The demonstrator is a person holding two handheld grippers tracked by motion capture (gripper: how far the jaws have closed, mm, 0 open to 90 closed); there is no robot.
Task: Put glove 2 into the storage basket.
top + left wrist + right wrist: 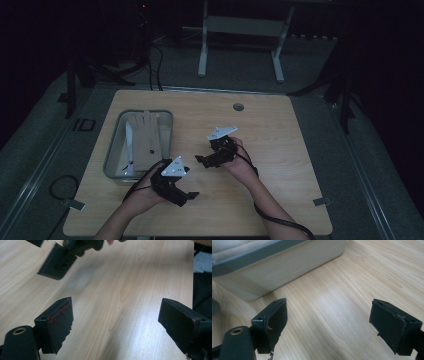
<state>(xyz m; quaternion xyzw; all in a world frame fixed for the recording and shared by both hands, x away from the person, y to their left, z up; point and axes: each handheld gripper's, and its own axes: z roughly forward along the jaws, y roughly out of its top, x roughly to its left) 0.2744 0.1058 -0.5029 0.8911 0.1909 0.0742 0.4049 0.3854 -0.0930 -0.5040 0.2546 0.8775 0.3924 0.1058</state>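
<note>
On the wooden table, the left gripper and the right gripper hover close together near the middle, each with its jaws spread wide and nothing but bare wood between them. A grey bin sits just beside them toward the table's left side, holding a tan glove and a white utensil (too dim to tell which kind). In the right gripper view the bin's pale wall stands ahead of the released jaws, apart from them.
</note>
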